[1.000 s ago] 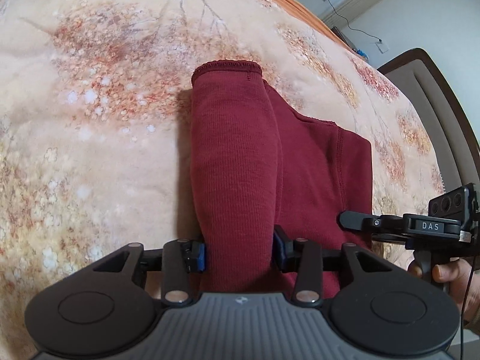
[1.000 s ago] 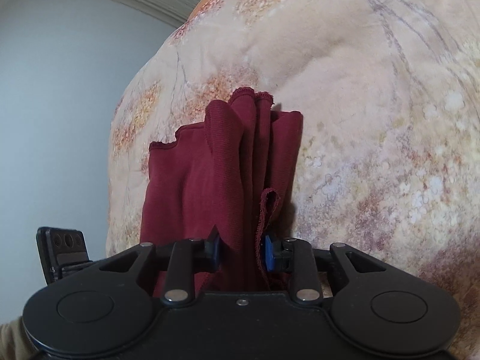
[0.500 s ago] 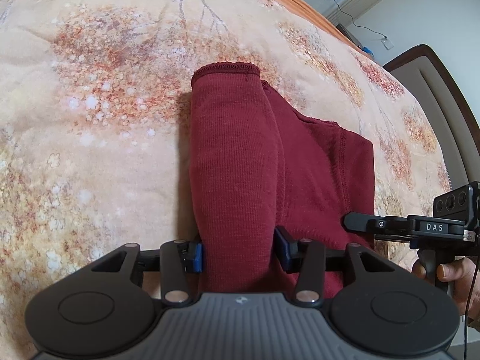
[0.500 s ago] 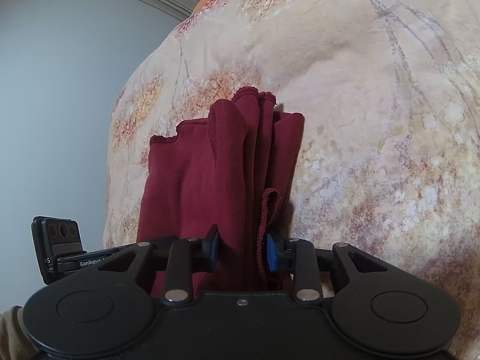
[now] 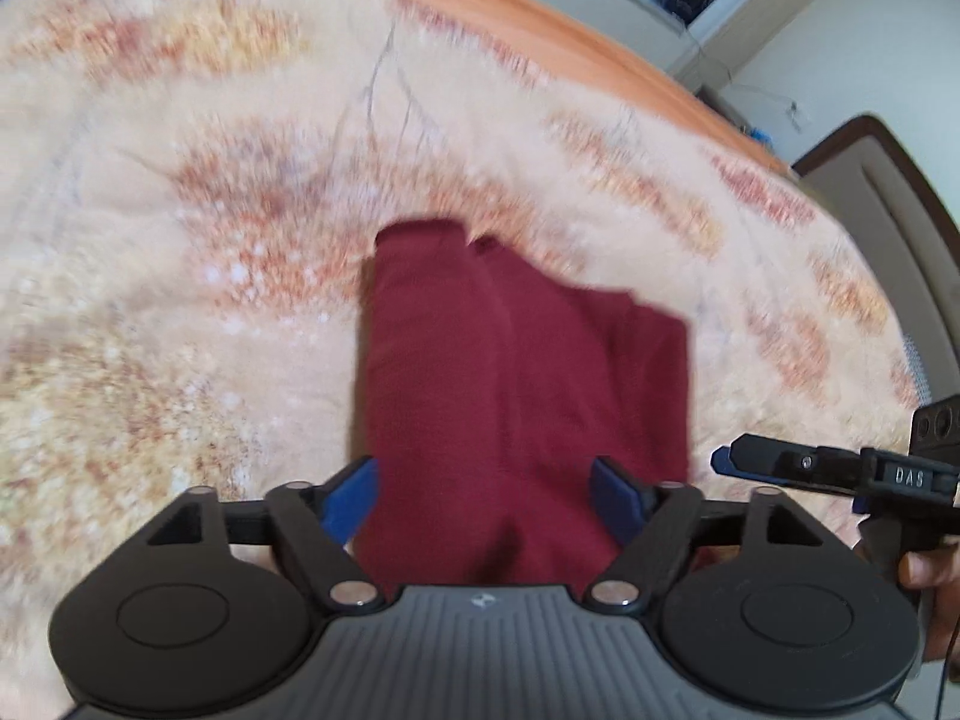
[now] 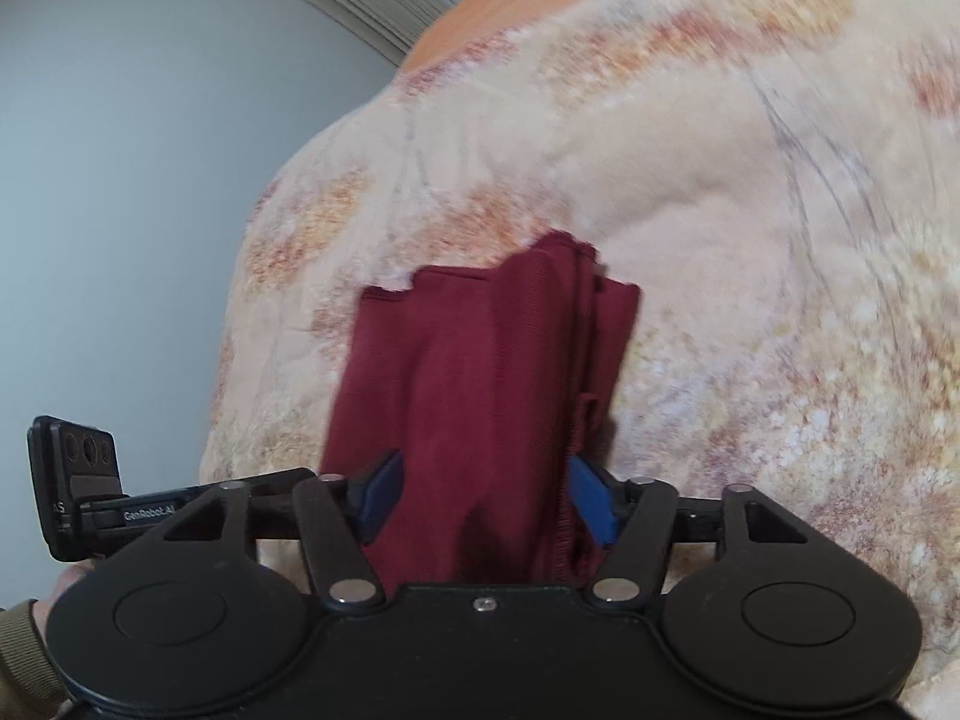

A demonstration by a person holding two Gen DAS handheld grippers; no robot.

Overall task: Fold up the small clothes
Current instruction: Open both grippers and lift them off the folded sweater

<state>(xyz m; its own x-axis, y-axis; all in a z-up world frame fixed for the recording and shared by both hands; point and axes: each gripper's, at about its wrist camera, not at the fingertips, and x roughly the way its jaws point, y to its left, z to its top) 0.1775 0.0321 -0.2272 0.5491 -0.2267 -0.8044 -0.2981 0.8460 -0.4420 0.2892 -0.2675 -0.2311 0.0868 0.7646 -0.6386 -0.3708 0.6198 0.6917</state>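
Both tongs, the left gripper [image 5: 483, 495] and the right gripper [image 6: 483, 495], have just been opening and now stand apart, blue pads clear of the folded dark-red ribbed knit garment [image 5: 516, 396] between them. It lies on the peach floral fleece blanket [image 5: 180, 300], its long axis running straight ahead from both grippers. The left sits over its near-left part, the right over its near-right, about equally close.

Beige blanket [image 5: 180, 330] with blurred orange-red floral patches and thin branch lines, spread over a bed; orange sheet edge [image 5: 540, 78] beyond it; dark brown headboard [image 5: 888, 192] at right; white wall with cable [image 5: 780, 102]; pale grey wall [image 6: 150, 180]
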